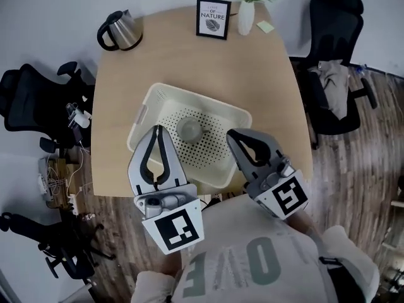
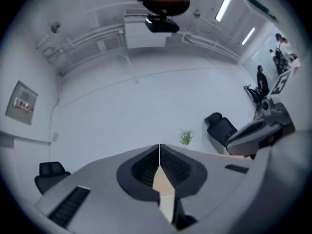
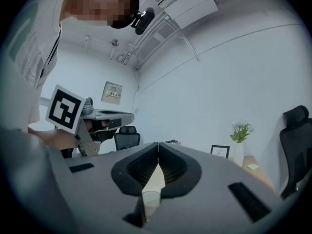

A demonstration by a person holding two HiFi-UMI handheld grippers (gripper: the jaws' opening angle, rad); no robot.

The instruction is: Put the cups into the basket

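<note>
A white perforated basket (image 1: pixel 189 97) sits in the middle of the round wooden table (image 1: pixel 189 59). One grey cup (image 1: pixel 189 130) lies on the basket's floor. My left gripper (image 1: pixel 158 130) is held over the basket's near left part, its jaws pressed together with nothing between them. My right gripper (image 1: pixel 233 135) hovers over the basket's near right corner, likewise shut and empty. In the left gripper view the left gripper (image 2: pixel 159 147) points at a white wall, well above the table. In the right gripper view the right gripper (image 3: pixel 158 145) is tilted up the same way.
At the table's far edge stand a steel kettle (image 1: pixel 120 31), a framed print (image 1: pixel 213 18), a white vase with a plant (image 1: pixel 246 14) and a yellow note (image 1: pixel 265 26). Black office chairs flank the table at right (image 1: pixel 334 62) and left (image 1: pixel 31 100). Cables (image 1: pixel 60 175) lie on the floor.
</note>
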